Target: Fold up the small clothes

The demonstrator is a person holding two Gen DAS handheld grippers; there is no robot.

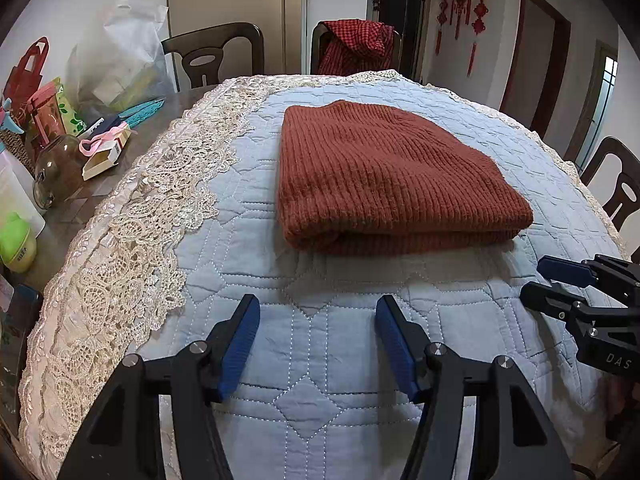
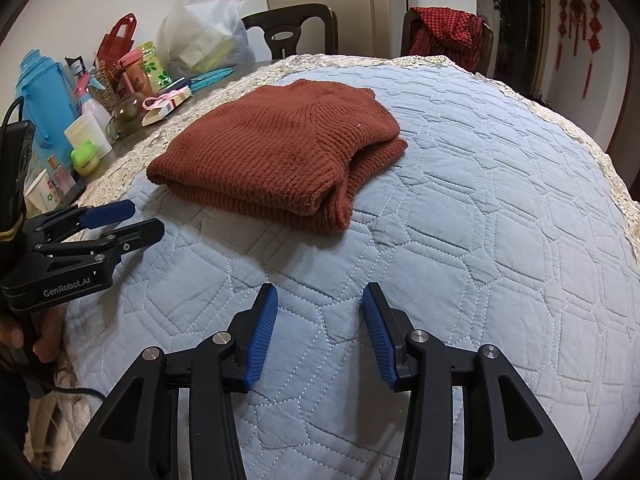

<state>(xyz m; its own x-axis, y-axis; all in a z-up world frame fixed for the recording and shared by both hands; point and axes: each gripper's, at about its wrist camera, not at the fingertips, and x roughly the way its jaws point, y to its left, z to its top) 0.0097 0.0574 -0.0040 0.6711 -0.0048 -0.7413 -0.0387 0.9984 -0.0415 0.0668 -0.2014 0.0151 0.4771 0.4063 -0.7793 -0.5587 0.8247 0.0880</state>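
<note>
Folded rust sweater (image 1: pixel 396 176) lay ahead of my left gripper (image 1: pixel 318 342) and right gripper (image 2: pixel 320 334), both gaping, empty, over the quilted surface (image 2: pixel 500 248).

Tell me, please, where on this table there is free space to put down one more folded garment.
Free: the blue quilt right of the folded rust sweater, out to the lace edge, and the strip between the sweater and both grippers. Crowded: the bare tabletop left of the lace, full of bottles, bags and a glass jar.
</note>
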